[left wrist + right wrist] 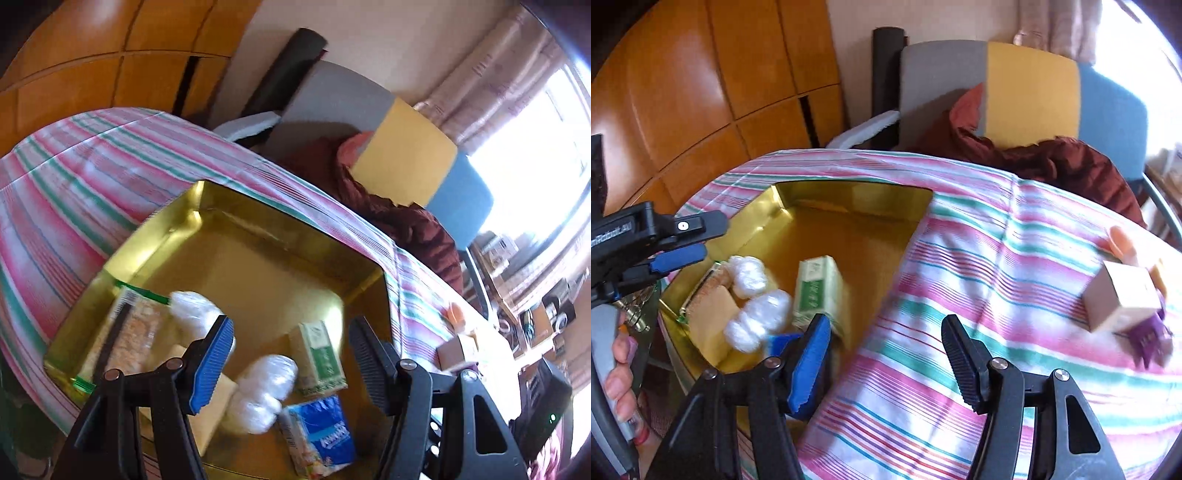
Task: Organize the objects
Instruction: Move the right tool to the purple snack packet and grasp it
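In the left wrist view, the left gripper (291, 354) is hanging over the gold tin tray (258, 266) with its jaws apart and nothing between them. The tray is sitting on the striped tablecloth (74, 177). Lying near the tray's near edge are a green carton (319, 354), a blue packet (319, 435), two white wrapped bundles (264, 387) and a clear bag of snacks (129, 332).

In the right wrist view, the right gripper (886, 362) is standing with jaws parted and empty, above the cloth beside the tray's right edge (919, 221). A cardboard box (1123, 295) and a purple item (1148, 336) are lying toward the cloth's right edge.
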`<state>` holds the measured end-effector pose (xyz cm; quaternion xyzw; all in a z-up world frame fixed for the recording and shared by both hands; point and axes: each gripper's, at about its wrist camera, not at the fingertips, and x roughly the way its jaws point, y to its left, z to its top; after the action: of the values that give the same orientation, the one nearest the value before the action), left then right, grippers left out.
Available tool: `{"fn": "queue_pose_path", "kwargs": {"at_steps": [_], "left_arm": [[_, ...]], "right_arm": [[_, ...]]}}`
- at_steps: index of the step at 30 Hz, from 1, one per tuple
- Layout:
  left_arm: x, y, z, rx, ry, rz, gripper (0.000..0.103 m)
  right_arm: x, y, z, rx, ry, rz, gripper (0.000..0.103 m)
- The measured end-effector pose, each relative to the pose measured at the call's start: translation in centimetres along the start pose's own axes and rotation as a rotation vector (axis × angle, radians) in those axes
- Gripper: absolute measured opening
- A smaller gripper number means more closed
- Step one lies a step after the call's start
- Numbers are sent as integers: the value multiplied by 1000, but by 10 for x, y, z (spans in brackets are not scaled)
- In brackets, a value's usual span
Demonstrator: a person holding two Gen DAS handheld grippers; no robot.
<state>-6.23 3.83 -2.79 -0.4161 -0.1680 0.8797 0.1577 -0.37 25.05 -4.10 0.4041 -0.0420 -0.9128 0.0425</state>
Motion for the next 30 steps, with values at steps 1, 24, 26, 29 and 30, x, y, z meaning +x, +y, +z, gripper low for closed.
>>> {"fn": "queue_pose_path", "kwargs": {"at_steps": [1,24,26,29,30], "left_arm": [[1,-5,-2,15,6,-6,66],[4,-122,-100,423,179,-229,66],[2,-124,-106,437,184,-226,66],[4,-125,-109,435,194,-213,66],[4,-125,-110,433,198,-208,66]], "right_arm": [[-1,-6,-3,9,4,-9,64],[-41,-229,-59,485,-45,-379,65],[-37,-244,-54,524,-47,-381,62],[-30,-262,-48,551,-55,-379,59],[-27,-266,-45,557,-54,-380,57]]}}
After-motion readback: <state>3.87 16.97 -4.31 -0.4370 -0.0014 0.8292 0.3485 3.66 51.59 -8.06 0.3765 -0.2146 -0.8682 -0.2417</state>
